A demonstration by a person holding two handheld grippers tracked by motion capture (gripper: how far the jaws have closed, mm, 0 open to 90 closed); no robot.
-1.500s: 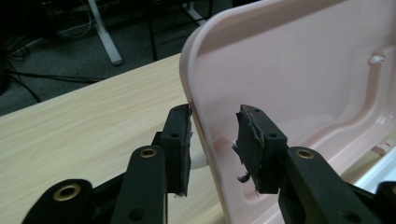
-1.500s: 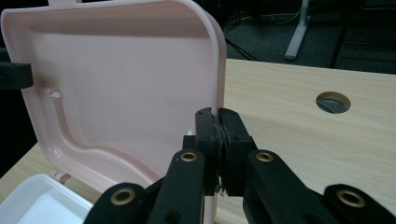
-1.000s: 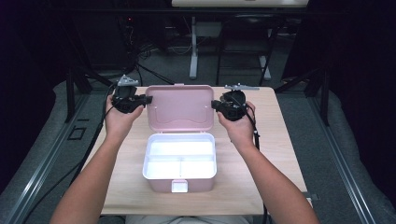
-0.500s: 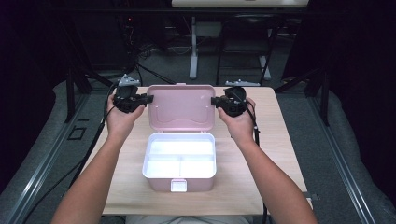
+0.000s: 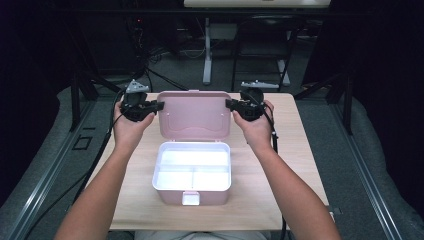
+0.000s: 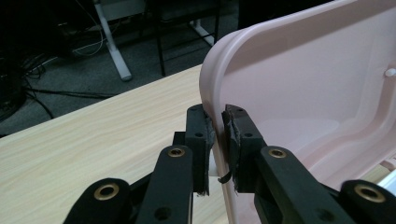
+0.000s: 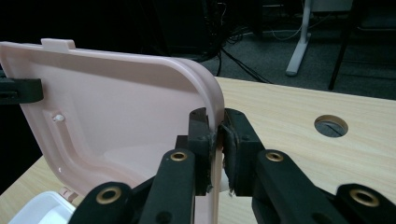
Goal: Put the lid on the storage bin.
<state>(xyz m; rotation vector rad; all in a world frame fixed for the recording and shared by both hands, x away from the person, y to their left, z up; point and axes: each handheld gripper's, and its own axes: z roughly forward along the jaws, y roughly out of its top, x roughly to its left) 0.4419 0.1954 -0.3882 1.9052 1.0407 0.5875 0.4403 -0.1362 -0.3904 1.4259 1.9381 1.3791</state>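
My left claw (image 5: 156, 105) and right claw (image 5: 231, 104) each pinch a side edge of the raised pink lid (image 5: 194, 114) between them, its long axis spanning claw to claw.

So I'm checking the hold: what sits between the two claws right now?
The open pink lid spans the gap in the high view; the left claw pinches its left edge, the right claw its right edge.

In the left gripper view the pink lid (image 6: 303, 84) runs off the top and right edges. The lid's outer face is turned away in the high view. The person's forearms (image 5: 95, 200) leave the near edge, elbows cut off.
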